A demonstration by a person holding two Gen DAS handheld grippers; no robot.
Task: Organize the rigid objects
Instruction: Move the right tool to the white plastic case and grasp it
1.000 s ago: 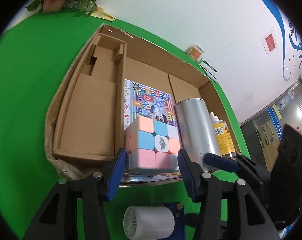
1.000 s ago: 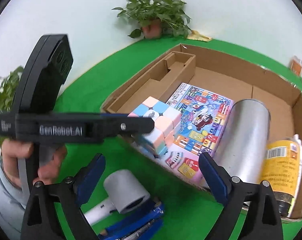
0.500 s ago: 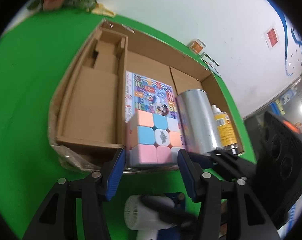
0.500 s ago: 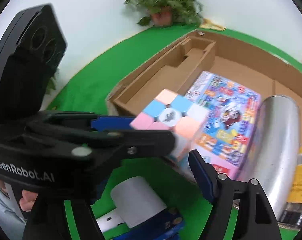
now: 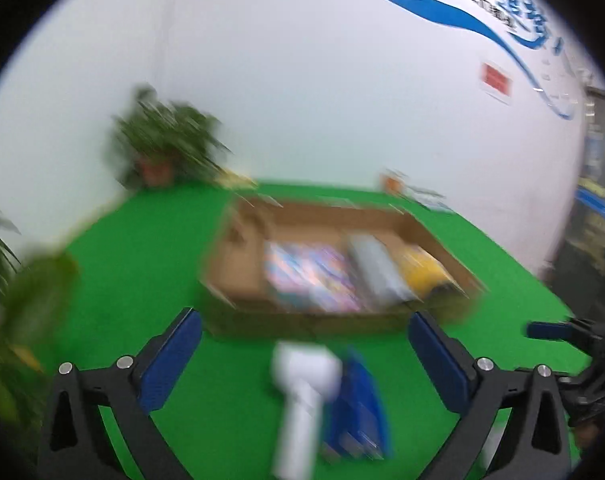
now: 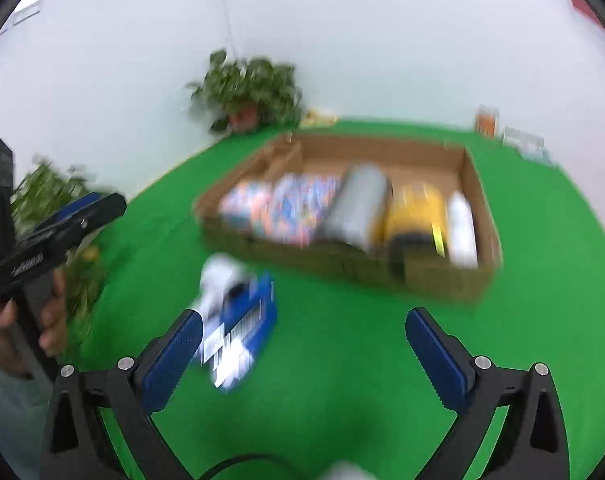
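Now both the left gripper (image 5: 304, 354) and right gripper (image 6: 302, 346) are opening, empty, facing the cardboard box (image 6: 442, 280) holding sorted items.

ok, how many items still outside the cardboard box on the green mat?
2. A white handheld fan and a blue box beside it, side by side in front of the cardboard box. Heavy blur; more could lie out of frame.

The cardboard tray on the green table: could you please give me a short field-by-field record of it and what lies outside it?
container: shallow brown cardboard tray on green table
inside: blurred colourful items, silver metal cylinder, yellow-labelled bottle, white bottle
outside: white handheld fan beside flat blue box, in front of the tray
left gripper: jaws opening, nothing between
right gripper: jaws opening, nothing between
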